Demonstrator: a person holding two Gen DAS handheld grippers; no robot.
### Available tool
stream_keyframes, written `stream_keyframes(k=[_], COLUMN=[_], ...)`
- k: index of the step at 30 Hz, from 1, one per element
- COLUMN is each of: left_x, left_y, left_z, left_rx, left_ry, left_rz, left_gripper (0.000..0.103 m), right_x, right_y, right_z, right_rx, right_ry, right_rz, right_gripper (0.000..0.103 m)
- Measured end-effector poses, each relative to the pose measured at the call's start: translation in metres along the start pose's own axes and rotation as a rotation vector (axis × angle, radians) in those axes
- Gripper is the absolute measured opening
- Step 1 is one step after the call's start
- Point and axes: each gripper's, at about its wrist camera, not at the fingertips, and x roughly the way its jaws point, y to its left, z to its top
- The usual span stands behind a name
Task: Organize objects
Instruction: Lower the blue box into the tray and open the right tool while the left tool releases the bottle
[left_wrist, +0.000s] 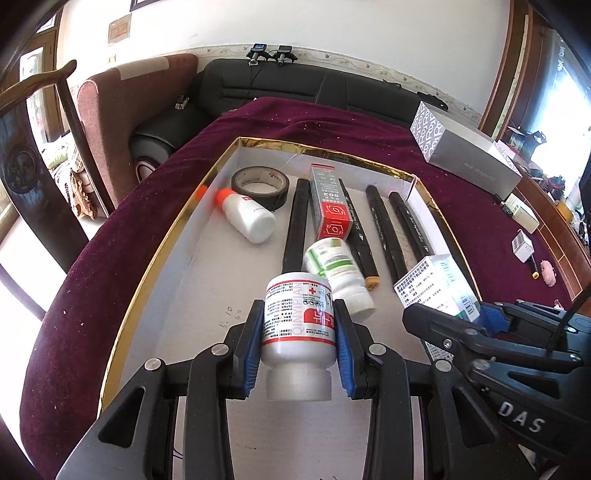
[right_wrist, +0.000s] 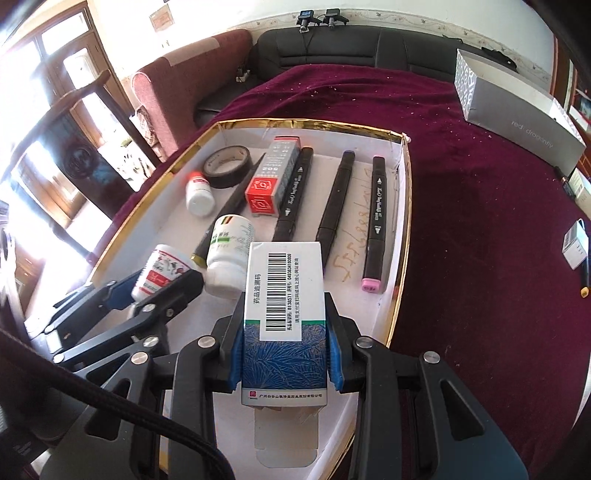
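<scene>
The left tongs (left_wrist: 298, 345) are pinching a white pill bottle (left_wrist: 298, 325) with a red label, holding it over the gold-rimmed tray (left_wrist: 155, 254). Just to their right, the right tongs (right_wrist: 284, 347) are clamping a blue-and-white medicine carton (right_wrist: 284, 310). Ahead of both are lying markers (right_wrist: 375, 221), a tape roll (left_wrist: 259, 186) and a green-labelled bottle (left_wrist: 340, 273).

Maroon velvet tablecloth (right_wrist: 480, 221), gold-rimmed shallow tray (right_wrist: 402, 236), long grey box (right_wrist: 517, 110), small white cartons (left_wrist: 522, 247)
</scene>
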Motion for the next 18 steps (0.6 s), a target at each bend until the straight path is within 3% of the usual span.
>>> stream_keyframes(k=[18], left_x=[0.006], left_y=[0.002], left_z=[0.003], left_rx=[-0.009], left_ry=[0.028], left_rz=[0.006], left_gripper=[0.030], right_x=[0.013], right_y=[0.001], right_z=[0.000], right_rx=[-0.002], right_ry=[0.019], right_rz=[-0.055], right_gripper=[0.033])
